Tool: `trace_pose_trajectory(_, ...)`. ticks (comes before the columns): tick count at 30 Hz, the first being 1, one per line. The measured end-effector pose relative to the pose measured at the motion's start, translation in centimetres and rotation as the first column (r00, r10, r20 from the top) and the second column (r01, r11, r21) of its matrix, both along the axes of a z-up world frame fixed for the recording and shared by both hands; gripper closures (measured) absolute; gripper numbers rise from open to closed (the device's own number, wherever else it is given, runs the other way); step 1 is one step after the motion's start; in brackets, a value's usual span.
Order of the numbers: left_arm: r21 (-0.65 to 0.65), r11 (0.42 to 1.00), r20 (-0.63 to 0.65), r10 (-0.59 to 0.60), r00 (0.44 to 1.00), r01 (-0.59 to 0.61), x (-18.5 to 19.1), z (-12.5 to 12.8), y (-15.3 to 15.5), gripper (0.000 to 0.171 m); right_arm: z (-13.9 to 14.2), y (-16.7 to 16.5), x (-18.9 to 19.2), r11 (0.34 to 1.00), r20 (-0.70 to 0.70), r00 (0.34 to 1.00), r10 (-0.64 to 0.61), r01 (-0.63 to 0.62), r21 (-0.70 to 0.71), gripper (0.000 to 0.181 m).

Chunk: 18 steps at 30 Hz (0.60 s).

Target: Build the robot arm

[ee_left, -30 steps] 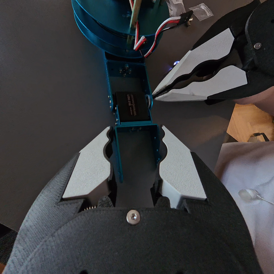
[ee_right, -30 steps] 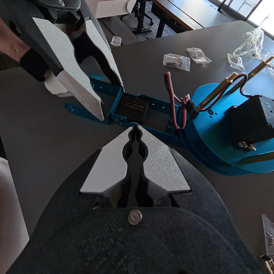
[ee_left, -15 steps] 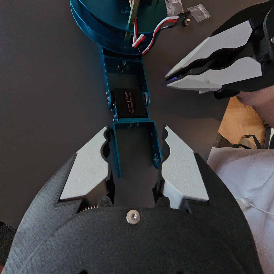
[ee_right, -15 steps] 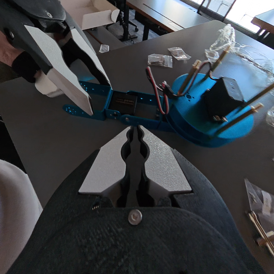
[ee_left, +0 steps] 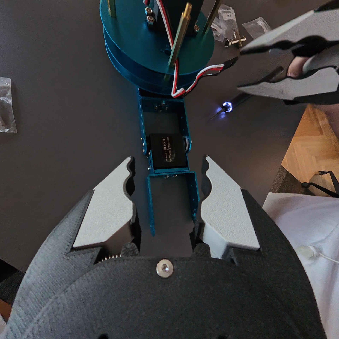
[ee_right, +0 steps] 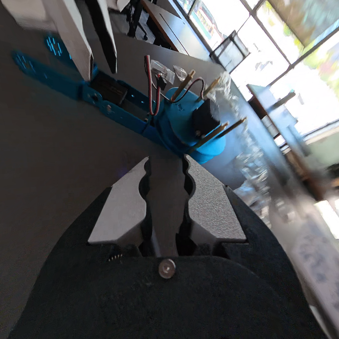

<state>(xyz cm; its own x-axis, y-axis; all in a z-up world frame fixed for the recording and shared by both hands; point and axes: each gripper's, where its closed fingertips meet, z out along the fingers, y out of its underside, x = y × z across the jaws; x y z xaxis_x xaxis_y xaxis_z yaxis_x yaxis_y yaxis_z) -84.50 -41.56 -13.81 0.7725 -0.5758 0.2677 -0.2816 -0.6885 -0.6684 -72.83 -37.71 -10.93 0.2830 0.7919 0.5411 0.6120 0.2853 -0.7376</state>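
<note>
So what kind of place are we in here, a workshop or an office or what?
Probably an office or shared workroom used for hobby robotics. A half-built blue metal arm kit lies on a dark grey table among small bags of hardware, and more desks stand by large windows.

Each handheld gripper has a black, ribbed printed body, rounded like a dome, with one silver hex screw [ee_left: 164,268] set in the middle. The left gripper [ee_left: 167,161] carries two pale grey textured fingers [ee_left: 108,205] with wavy black inner edges; a small spring shows at their base. The right gripper [ee_right: 166,159] looks the same. The person wears a white garment [ee_left: 300,229].
</note>
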Motion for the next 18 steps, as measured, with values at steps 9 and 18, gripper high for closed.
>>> trace_pose_trajectory(9,-0.015,0.993,-0.037,0.12,0.992,-0.121,0.3,-0.7,-1.2,0.097,-1.3,2.6,-2.7,0.797,0.367,0.91,0.192,-0.363,0.483,0.127)
trace_pose_trajectory(18,-0.038,0.978,-0.066,0.201,0.977,-0.204,-0.1,-2.1,-1.7,0.108,-1.4,4.3,-4.4,0.628,0.485,0.863,0.145,-0.459,0.629,0.146)
